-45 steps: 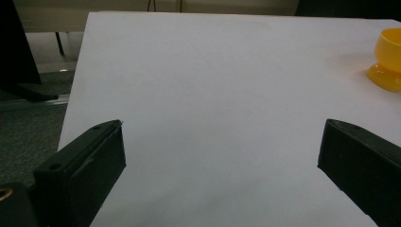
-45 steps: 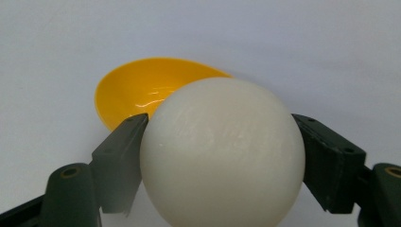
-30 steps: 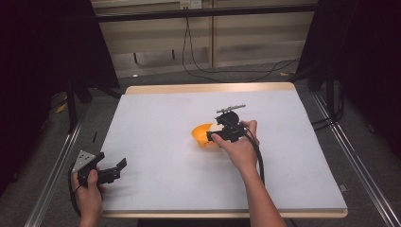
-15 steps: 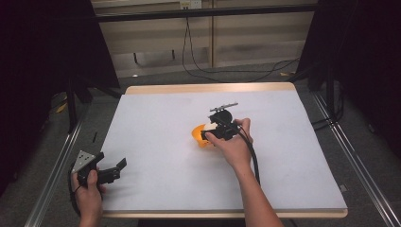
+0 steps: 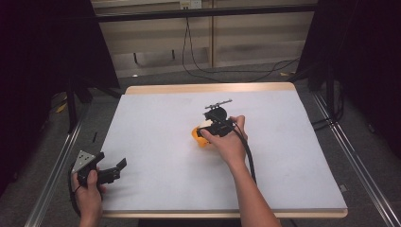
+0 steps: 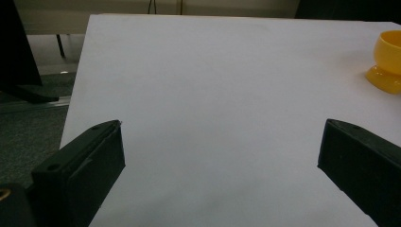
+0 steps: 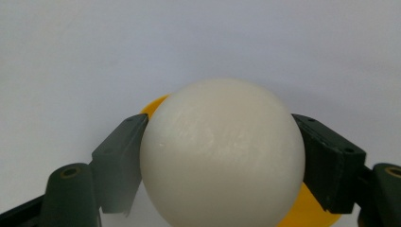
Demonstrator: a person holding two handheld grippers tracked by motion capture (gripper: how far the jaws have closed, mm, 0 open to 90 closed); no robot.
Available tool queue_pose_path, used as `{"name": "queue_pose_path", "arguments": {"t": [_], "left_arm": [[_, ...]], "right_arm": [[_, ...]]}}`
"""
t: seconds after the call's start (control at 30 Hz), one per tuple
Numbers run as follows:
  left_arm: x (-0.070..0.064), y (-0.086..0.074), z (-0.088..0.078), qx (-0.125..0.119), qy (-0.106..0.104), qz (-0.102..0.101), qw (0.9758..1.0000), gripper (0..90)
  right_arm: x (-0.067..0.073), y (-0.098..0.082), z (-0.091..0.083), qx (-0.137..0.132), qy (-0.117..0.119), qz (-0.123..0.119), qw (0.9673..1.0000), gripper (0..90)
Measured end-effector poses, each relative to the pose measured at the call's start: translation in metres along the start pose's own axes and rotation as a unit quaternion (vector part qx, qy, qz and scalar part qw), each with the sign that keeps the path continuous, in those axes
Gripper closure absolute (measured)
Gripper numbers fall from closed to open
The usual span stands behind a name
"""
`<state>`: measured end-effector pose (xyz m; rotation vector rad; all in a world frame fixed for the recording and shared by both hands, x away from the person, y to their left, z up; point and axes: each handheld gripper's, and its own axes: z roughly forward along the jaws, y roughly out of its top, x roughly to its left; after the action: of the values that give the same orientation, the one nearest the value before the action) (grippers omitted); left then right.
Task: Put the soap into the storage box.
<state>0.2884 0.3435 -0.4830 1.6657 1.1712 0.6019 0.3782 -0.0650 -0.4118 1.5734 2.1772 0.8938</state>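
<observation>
The right gripper (image 7: 222, 161) is clamping 1 white egg (image 7: 222, 151) directly over 1 yellow egg cup (image 5: 199, 137) mid-worktop (image 5: 156, 123). The left gripper (image 6: 222, 156) is waiting at the worktop's near left corner, jaws gaping wide, gripping nothing.

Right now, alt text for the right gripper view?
A smooth white egg-shaped ball is clamped in the right gripper, one black jaw on each side. A glossy yellow cup peeks out behind and below it, on a plain white table.

Glossy white egg (image 7: 221, 151), shiny yellow cup (image 6: 388, 61), matt table (image 5: 156, 123)
</observation>
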Motion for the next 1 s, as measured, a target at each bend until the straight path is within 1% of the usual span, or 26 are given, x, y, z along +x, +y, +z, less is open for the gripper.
{"name": "queue_pose_path", "arguments": {"t": [0.33,0.77,1.0], "left_arm": [[0.0,0.0,0.0,0.0,-0.001,-0.002,1.0,1.3],[0.0,0.0,0.0,0.001,-0.002,0.0,1.0,1.3],[0.0,0.0,0.0,0.001,-0.002,0.002,1.0,1.3]], "right_arm": [[-0.002,0.001,0.008,0.009,-0.008,0.011,0.9999,23.8],[-0.002,0.0,0.014,0.017,-0.013,0.015,0.9997,23.7],[-0.005,-0.002,0.017,0.022,-0.017,0.019,0.9994,23.7]]}}
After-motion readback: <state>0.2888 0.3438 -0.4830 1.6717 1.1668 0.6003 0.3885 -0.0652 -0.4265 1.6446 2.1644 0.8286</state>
